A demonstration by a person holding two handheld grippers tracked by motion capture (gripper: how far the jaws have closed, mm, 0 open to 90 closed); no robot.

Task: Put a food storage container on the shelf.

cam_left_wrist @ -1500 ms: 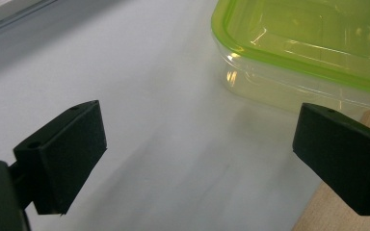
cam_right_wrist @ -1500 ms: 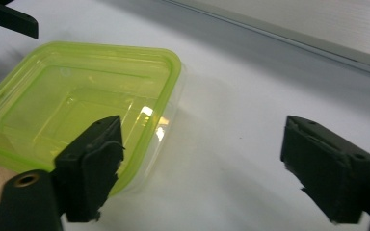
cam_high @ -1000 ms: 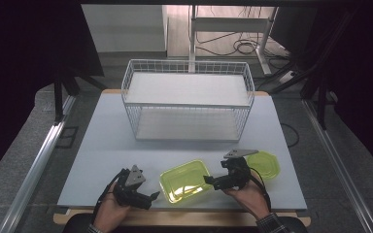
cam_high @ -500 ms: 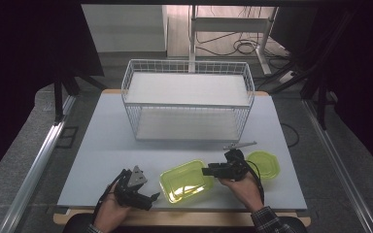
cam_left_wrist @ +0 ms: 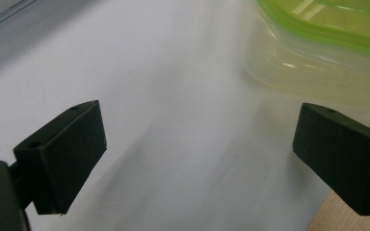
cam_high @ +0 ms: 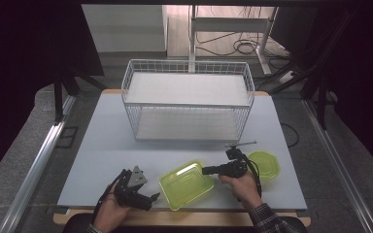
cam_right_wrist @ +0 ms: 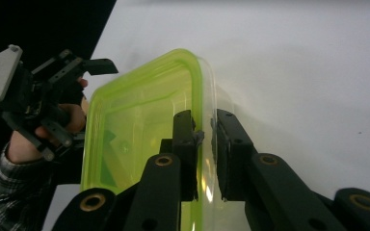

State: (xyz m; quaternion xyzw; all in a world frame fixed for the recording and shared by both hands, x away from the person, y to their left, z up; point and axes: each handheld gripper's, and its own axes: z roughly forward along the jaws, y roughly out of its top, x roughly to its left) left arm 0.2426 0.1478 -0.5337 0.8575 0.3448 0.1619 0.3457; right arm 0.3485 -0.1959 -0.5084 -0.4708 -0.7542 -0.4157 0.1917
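A green-rimmed clear plastic container (cam_high: 186,184) sits open near the front edge of the white table (cam_high: 97,145), its long axis running left to right between the person's two hands. The right claw (cam_high: 205,170) has just been closing and now pinches the container's right-hand wall: in the right gripper view the rim (cam_right_wrist: 198,96) runs up between the two black jaws, one inside the box and one outside, pads pressed to the plastic. That claw reaches in level from the right, so the box lies to its left, straight ahead of the jaws, and any lift turns on that single grip at one short end. The left claw (cam_high: 150,198) rests low at the table's front left, jaws spread wide with nothing between them; the left gripper view shows bare table between its pads (cam_left_wrist: 72,154) and a corner of the container (cam_left_wrist: 318,53) ahead to one side, near but untouched. The right hand is the one engaged. The high view adds what the close views lack: a matching green lid (cam_high: 263,163) just right of the right hand, and a white wire basket (cam_high: 187,99) farther back on the table, well apart.
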